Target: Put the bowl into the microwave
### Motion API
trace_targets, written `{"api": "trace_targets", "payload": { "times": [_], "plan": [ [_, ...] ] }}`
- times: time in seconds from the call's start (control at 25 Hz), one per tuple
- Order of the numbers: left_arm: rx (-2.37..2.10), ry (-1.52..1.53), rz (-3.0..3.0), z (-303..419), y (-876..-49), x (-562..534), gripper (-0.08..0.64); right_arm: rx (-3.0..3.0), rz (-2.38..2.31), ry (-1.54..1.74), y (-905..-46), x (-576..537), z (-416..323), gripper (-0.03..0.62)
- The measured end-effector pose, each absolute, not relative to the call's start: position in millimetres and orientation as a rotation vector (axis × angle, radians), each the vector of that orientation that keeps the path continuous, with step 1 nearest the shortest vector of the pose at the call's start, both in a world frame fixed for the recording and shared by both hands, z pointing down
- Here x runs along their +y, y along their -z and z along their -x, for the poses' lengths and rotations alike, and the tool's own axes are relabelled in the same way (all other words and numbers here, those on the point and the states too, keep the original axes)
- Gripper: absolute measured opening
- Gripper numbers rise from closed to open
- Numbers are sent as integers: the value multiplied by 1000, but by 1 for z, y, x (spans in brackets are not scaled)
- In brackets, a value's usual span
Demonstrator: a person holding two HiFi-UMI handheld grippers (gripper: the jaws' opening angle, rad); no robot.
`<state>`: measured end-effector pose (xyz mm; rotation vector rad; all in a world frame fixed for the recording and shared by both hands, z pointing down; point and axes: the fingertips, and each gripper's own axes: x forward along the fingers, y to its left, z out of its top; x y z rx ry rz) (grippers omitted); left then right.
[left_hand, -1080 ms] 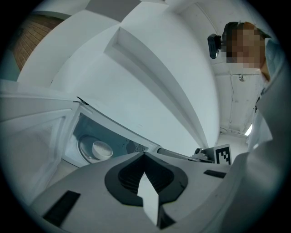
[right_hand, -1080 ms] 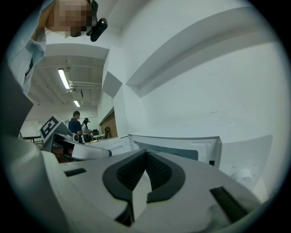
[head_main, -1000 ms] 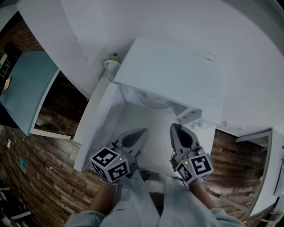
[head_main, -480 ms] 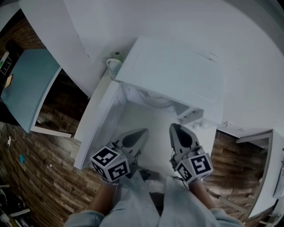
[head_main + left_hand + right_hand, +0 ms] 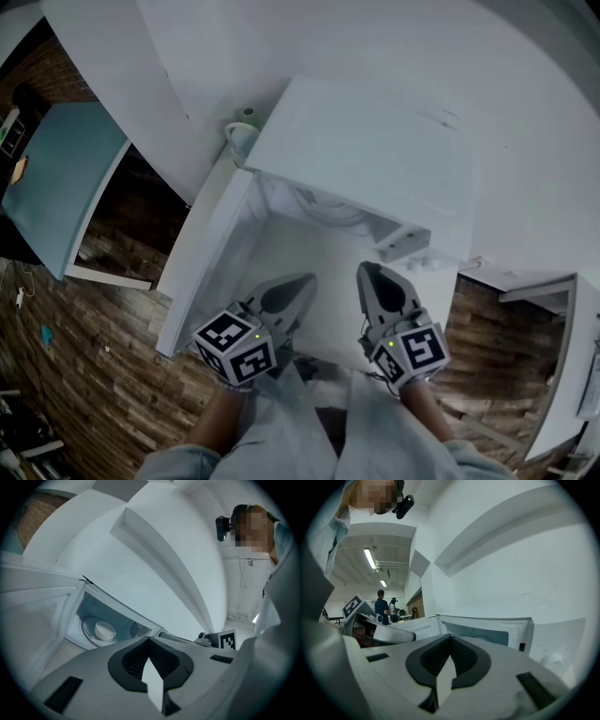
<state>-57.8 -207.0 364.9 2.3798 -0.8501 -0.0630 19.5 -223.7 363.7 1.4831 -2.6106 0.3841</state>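
A white worktop (image 5: 319,272) carries the open microwave (image 5: 366,159), its inside mostly hidden from above; the bowl (image 5: 104,630) sits within, ahead of the left tongs (image 5: 302,281) and right tongs (image 5: 367,270), both closed and empty.

**Setting.** A kitchen-style corner set up inside a large shared workspace, most likely a lab. A white microwave (image 5: 366,159), door open, stands against plain white walls (image 5: 394,47) with a cup (image 5: 240,141) beside it. The floor (image 5: 103,375) is wood-patterned, and a teal table (image 5: 56,178) stands to the left. The right gripper view opens onto a long hall with strip lights (image 5: 370,558) on the ceiling and a brick wall (image 5: 418,605). It also shows furniture (image 5: 404,614) (too small to tell apart) and two people (image 5: 382,605) standing far off.
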Motion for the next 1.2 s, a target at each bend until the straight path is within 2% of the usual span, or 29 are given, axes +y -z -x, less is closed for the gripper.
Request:
{"api": "trace_targets", "payload": {
  "times": [1.2],
  "plan": [
    [-844, 49, -2374, 62, -368, -200, -2, -2626, -1427, -395, -369, -216, -8, 2]
  ]
}}
